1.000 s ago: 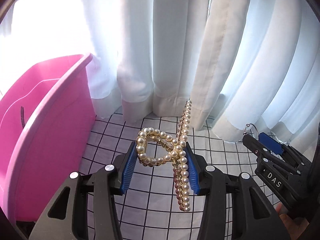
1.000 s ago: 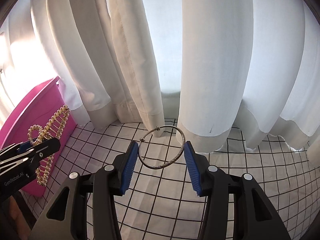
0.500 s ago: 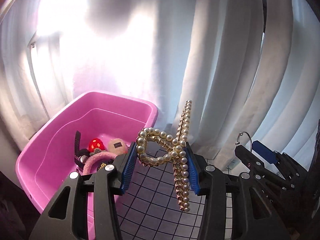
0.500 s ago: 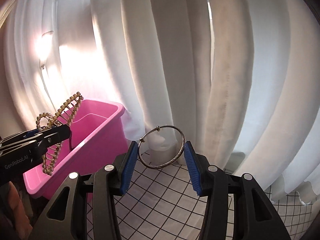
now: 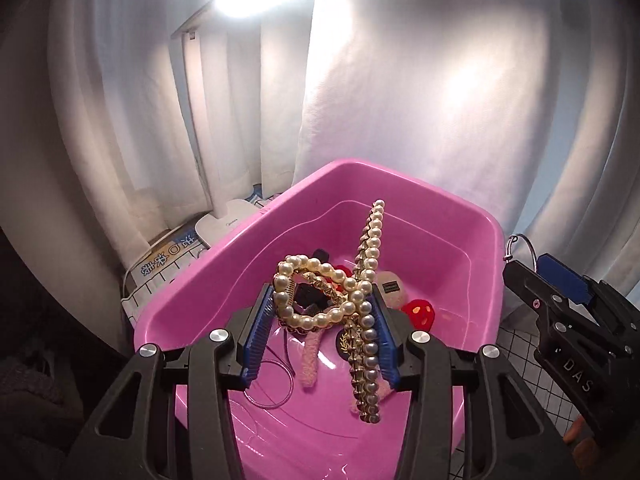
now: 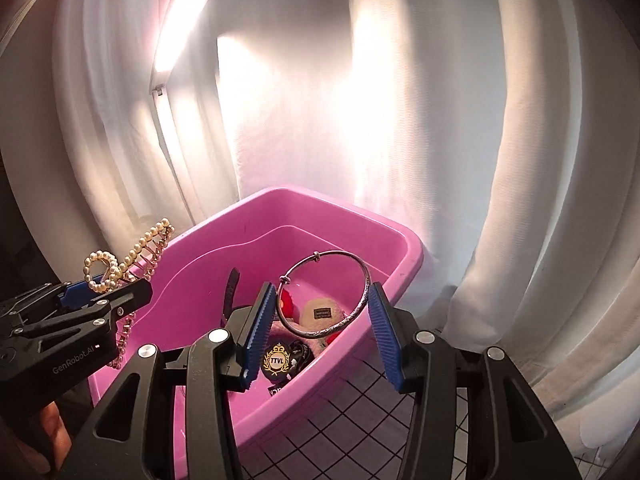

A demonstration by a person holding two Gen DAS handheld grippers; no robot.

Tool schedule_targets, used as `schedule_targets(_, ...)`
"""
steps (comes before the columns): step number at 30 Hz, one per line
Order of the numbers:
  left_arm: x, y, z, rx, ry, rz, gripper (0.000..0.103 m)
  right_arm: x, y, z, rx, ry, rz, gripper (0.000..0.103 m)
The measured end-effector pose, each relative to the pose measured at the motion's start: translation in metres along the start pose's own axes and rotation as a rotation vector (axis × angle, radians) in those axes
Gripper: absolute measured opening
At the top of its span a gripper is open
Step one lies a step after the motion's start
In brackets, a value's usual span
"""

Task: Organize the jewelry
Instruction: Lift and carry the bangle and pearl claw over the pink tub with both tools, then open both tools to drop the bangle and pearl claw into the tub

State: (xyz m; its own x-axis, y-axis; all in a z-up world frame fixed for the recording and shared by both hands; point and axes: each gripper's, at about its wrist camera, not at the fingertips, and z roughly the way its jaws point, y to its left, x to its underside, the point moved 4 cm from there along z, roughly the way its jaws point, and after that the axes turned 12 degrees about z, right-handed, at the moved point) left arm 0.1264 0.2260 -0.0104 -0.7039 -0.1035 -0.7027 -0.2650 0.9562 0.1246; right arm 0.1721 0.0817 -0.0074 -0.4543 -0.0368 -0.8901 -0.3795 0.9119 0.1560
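Note:
My left gripper is shut on a pearl hair clip and holds it above the open pink tub. The clip's long pearl row hangs down past the fingers. My right gripper is shut on a thin silver bangle, held upright over the tub's near corner. In the tub lie a red ball, a beige round piece, a black badge with a gold crest, a pink fuzzy band and a thin ring. The left gripper with the clip shows at the left of the right wrist view.
White curtains hang behind and to the right of the tub. A white lamp shines at the upper left, its base beside the tub. A grid-patterned cloth covers the table in front of the tub.
Both grippers have swung left and risen, from over the grid cloth to above the pink tub. The tub's inside has come into view. Both still hold their pieces.

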Motion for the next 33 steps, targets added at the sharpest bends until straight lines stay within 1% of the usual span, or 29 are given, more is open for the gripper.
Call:
schedule_targets(5, 0.006, 0.016, 0.019, -0.017, 0.057, -0.027, 0.045, -0.003, 0.019, 0.036, -0.002, 0.069, -0.018, 0.046)
schedule_targets(8, 0.010, 0.023, 0.032, -0.013, 0.097, -0.039, 0.045, -0.006, 0.027, 0.053, 0.008, 0.099, -0.028, 0.046)
schedule_targets(13, 0.015, 0.029, 0.048, -0.003, 0.156, -0.048, 0.046, -0.005, 0.031, 0.071, 0.036, 0.138, -0.036, 0.047)
schedule_targets(15, 0.017, 0.030, 0.051, 0.002, 0.168, -0.054, 0.049, -0.006, 0.032, 0.075, 0.058, 0.139, -0.047, 0.049)
schedule_targets(17, 0.018, 0.032, 0.051, 0.009, 0.168, -0.066, 0.048, -0.007, 0.031, 0.078, 0.074, 0.151, -0.045, 0.062)
schedule_targets(18, 0.018, 0.033, 0.050, 0.002, 0.162, -0.069, 0.050, -0.008, 0.031, 0.078, 0.080, 0.156, -0.039, 0.065)
schedule_targets(20, 0.015, 0.033, 0.046, -0.009, 0.149, -0.063, 0.065, -0.008, 0.027, 0.077, 0.086, 0.163, -0.024, 0.065)
schedule_targets(21, 0.013, 0.034, 0.044, -0.016, 0.139, -0.061, 0.087, -0.008, 0.024, 0.076, 0.090, 0.163, -0.014, 0.065)
schedule_targets(22, 0.012, 0.034, 0.040, -0.026, 0.121, -0.059, 0.093, -0.008, 0.023, 0.075, 0.092, 0.164, -0.004, 0.066)
schedule_targets(24, 0.009, 0.034, 0.035, -0.036, 0.108, -0.055, 0.094, -0.008, 0.018, 0.070, 0.095, 0.160, 0.012, 0.066)
schedule_targets(27, 0.008, 0.032, 0.035, -0.025, 0.128, -0.046, 0.095, -0.007, 0.015, 0.063, 0.102, 0.161, 0.027, 0.066)
schedule_targets(33, 0.014, 0.027, 0.033, -0.027, 0.153, -0.030, 0.096, -0.005, 0.009, 0.047, 0.130, 0.143, 0.044, 0.066)
